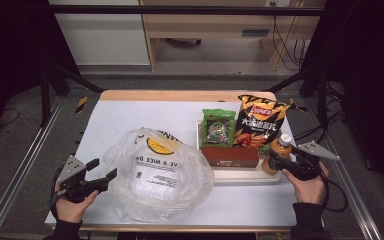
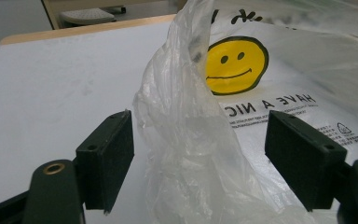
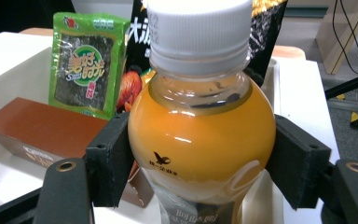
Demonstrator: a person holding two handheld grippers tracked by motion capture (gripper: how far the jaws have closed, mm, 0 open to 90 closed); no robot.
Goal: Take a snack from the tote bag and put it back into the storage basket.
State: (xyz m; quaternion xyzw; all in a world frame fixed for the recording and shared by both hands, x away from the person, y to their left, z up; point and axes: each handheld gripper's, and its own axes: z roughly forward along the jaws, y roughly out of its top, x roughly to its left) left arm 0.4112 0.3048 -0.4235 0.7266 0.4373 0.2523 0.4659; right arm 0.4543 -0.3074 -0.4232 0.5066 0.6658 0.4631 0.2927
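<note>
An orange juice bottle (image 3: 200,126) with a white cap stands upright between the jaws of my right gripper (image 3: 203,165), whose black pads (image 3: 109,158) press on both of its sides. In the high view the bottle (image 1: 279,149) is at the right end of the white tray (image 1: 240,176), with my right gripper (image 1: 275,161) shut on it. My left gripper (image 1: 105,168) stands open at the left edge of a crumpled clear plastic bag (image 1: 155,175) with a yellow smiley. A raised fold of the bag (image 2: 191,140) lies loose between the jaws of my left gripper (image 2: 198,158), which do not press it.
On the tray lie a green seaweed packet (image 1: 218,127), a black and orange crisp bag (image 1: 260,122) and a brown box (image 1: 230,156). The seaweed packet (image 3: 81,70) and brown box (image 3: 37,128) sit just left of the bottle. Bare white tabletop (image 1: 115,117) stretches at the back left.
</note>
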